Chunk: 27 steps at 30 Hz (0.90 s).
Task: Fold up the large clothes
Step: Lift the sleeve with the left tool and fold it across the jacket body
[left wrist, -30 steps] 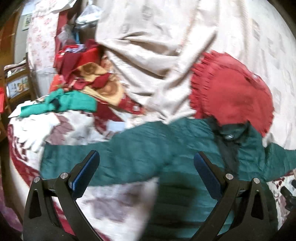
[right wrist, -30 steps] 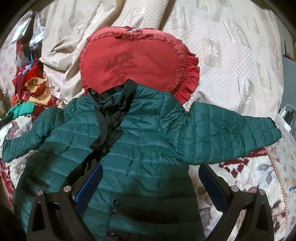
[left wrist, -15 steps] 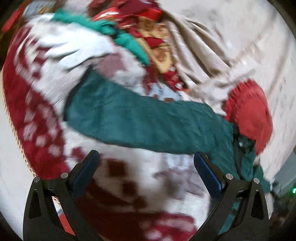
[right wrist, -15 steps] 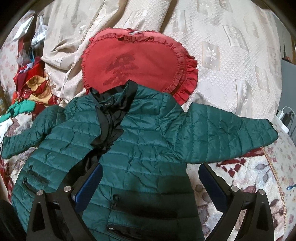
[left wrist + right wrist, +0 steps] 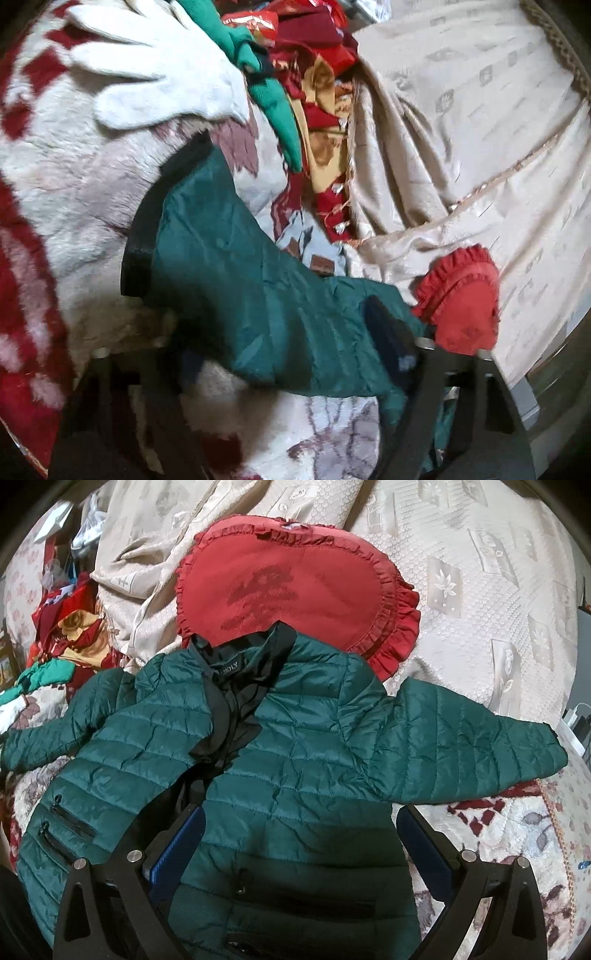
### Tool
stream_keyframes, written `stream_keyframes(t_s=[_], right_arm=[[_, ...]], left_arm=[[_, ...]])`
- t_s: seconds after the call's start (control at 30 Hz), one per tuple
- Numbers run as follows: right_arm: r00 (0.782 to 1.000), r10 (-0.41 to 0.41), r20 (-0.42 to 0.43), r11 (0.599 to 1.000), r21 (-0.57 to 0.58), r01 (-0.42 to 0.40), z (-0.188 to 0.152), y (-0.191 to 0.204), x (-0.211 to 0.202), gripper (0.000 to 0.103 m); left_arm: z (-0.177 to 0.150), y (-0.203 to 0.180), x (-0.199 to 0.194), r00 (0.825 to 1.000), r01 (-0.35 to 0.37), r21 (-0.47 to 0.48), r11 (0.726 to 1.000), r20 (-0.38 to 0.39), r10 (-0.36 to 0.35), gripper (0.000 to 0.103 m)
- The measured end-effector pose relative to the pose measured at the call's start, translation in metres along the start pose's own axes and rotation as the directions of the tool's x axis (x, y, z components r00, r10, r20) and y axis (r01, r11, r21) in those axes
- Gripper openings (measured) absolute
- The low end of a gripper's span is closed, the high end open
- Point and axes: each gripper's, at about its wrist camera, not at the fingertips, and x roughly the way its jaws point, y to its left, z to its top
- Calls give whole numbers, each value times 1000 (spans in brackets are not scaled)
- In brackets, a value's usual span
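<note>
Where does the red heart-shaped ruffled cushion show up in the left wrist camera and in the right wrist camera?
Left wrist: red heart-shaped ruffled cushion at right, below middle, partly behind the sleeve.
Right wrist: the cushion sits upper centre, above the collar.
Shared landmark: the green quilted puffer jacket, whose sleeve crosses the left view.

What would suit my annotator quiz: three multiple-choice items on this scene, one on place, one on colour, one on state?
1. The red cushion lies: A on a chair; B just beyond the collar; C on the floor.
2. The jacket is: A dark green; B yellow; C white.
3. The right gripper is: A shut on the jacket; B shut on the cushion; C open.

B, the collar overlaps the cushion's near edge. A, its quilted shell is dark green throughout. C, its jaws stand wide apart over the jacket, gripping nothing.
</note>
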Motion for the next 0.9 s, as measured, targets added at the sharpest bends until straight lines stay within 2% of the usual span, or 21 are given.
stream_keyframes(t_s=[0.07,0.1,0.13,0.27,0.43,0.47,0.5,0.57,0.6,0.67,0.77,0.83,0.9], right_arm=[[1000,7,-7,1000,3,-7,1,1,2,103],[1000,11,-8,1000,3,-11,1,2,3,103],[1000,13,-10,1000,-3,-13,1,4,4,103],[1000,11,-9,1000,-17,-11,0,8,4,102],[1000,4,-5,1000,2,-4,1,1,2,103],[1000,-2,-8,1000,7,2,0,-2,1,103],[1000,-10,-11,1000,12,10,0,-5,1,103],[1000,-24,-16,1000,20,24,-2,-11,0,103],[999,-34,-18,999,25,34,-3,-14,-1,102],[998,-55,-23,998,38,55,-5,-22,-3,102],[997,-76,-19,994,74,77,-13,-39,-7,102],[993,-97,-62,990,100,103,-20,-52,-2,102],[994,-77,-76,986,141,88,-24,-64,-2,102]], left_arm=[[0,7,12,997,-67,-11,998,-30,67,71],[0,12,20,993,-110,-19,994,-53,109,66],[1,12,21,991,-123,-10,992,-47,122,65],[4,9,21,989,-144,-18,989,-35,144,68],[7,13,17,986,-166,-100,981,-42,163,68],[8,12,17,983,-180,-110,977,-52,176,62],[10,11,17,978,-205,-119,971,-60,199,42],[11,8,16,965,-258,-125,958,-76,250,12],[11,5,14,964,-262,-122,957,-74,254,11],[12,-16,6,957,-289,-57,956,-43,286,10],[9,-64,0,961,-276,76,958,-1,277,10],[4,-102,3,970,-243,163,956,14,244,10],[-5,-147,10,981,-191,237,953,15,193,9]])
